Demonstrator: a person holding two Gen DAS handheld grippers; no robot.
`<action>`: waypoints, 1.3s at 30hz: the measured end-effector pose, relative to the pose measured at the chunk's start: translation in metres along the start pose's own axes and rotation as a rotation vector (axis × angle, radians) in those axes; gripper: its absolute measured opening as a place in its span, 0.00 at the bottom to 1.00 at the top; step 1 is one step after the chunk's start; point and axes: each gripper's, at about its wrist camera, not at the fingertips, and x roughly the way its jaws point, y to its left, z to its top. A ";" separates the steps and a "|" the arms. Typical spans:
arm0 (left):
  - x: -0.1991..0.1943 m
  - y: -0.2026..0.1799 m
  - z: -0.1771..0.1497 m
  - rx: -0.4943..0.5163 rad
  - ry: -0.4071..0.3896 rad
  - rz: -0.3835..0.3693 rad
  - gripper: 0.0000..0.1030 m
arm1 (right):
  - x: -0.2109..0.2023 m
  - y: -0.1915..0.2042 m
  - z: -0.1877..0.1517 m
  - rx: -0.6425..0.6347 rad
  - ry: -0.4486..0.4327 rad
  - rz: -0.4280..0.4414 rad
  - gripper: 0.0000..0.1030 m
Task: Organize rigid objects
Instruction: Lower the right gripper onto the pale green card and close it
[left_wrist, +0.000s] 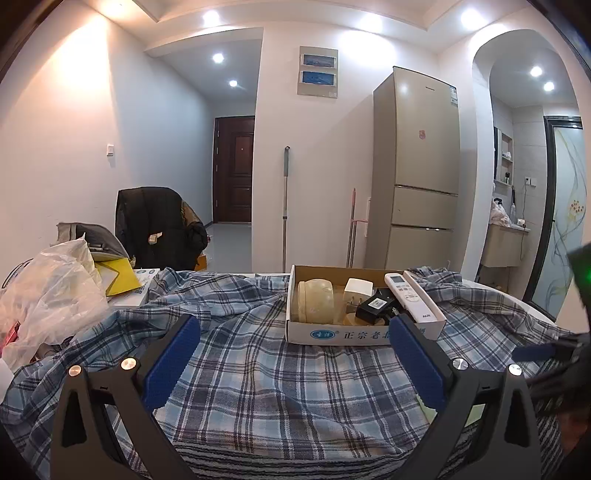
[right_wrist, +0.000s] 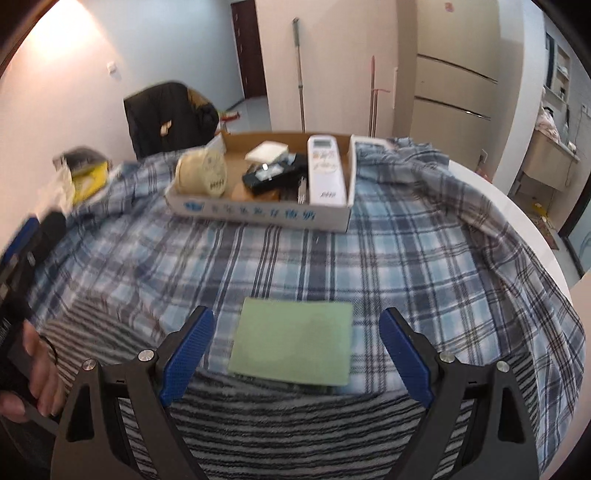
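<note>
**A:** What's closest to you?

**B:** My right claw (right_wrist: 297, 354), tipped downward with its blue pads wide apart. A flat green pad (right_wrist: 293, 341) lies on the cloth between the fingers; neither one touches it, so I've got nothing in that claw. The picture is a bit blurred, so I can't tell what the pad is made of.

**A:** And the left?

**B:** My left claw (left_wrist: 295, 363) is also spread wide and bare, pointing nearly level over the plaid cloth (left_wrist: 280, 373). At the left edge of the right view you can see my left hand (right_wrist: 38, 373) wrapped round its handle.

**A:** What's under all this?

**B:** The plaid cloth covers the table, with a grey striped cloth (right_wrist: 295, 428) at the near edge.

**A:** Further out?

**B:** The box (left_wrist: 354, 334), open on top, well beyond both claws. Inside, from left: a pale round jar (left_wrist: 316, 301) on its side, a white plug (left_wrist: 358, 290), a black adapter (left_wrist: 376, 308), and a white remote (left_wrist: 404, 295) along the right side.

**A:** Anything beside it?

**B:** Off to the left, a crumpled plastic bag (left_wrist: 51, 291) and something yellow (left_wrist: 118, 275).

**A:** And behind?

**B:** A chair (left_wrist: 155, 225) draped with a dark coat, a mop (left_wrist: 285, 206) against the wall, then the fridge (left_wrist: 421, 166).
</note>
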 end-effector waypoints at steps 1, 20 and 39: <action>0.000 0.000 0.000 0.003 0.002 0.002 1.00 | 0.004 0.003 -0.002 -0.008 0.017 0.000 0.87; 0.002 0.005 -0.001 -0.020 0.018 0.017 1.00 | 0.059 0.019 -0.009 -0.001 0.207 -0.075 0.99; 0.004 0.005 -0.002 -0.017 0.018 0.028 1.00 | 0.069 0.003 -0.014 0.053 0.250 -0.088 0.99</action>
